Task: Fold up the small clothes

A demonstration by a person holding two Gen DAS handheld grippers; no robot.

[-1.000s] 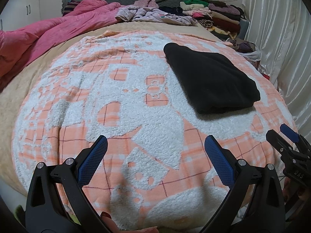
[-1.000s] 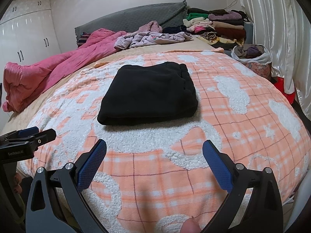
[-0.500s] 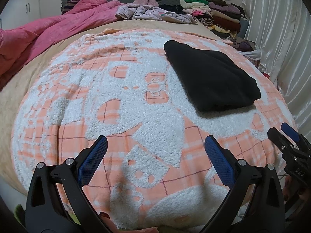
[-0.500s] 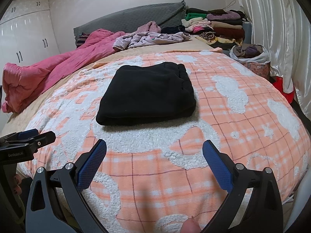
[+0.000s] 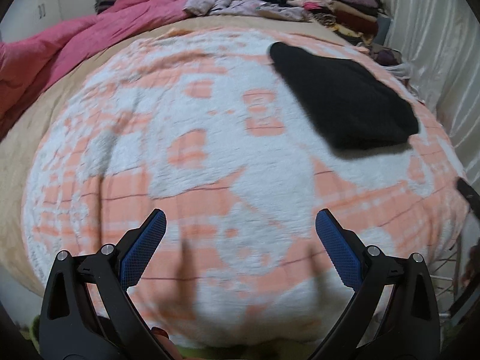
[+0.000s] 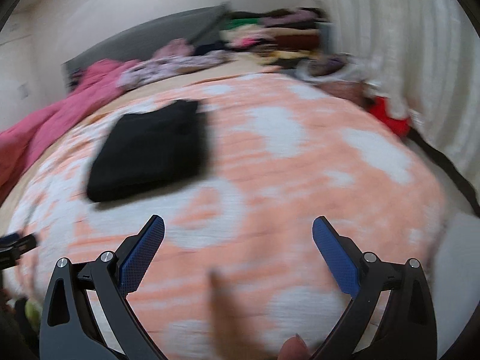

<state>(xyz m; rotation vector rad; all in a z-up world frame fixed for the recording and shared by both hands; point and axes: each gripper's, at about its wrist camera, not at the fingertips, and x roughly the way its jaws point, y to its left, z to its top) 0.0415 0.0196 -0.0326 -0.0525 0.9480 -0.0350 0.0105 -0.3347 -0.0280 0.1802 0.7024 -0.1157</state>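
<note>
While both tongs, left [image 5: 240, 234] and right [image 6: 238, 234], gape empty, the black folded fleece garment [image 5: 345, 99] lies finished toward the bed's [image 5: 210, 156] far right edge, loose clothes [image 5: 240, 3] waiting.

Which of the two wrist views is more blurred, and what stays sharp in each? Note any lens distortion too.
Right wrist view: heavy motion smear over the black folded garment and the blanket, while the right gripper is crisp. Left wrist view: milder blur, the garment keeps clearer edges, the left gripper is sharp. Both: fisheye bulges the bed into a dome, with dark corners.
</note>
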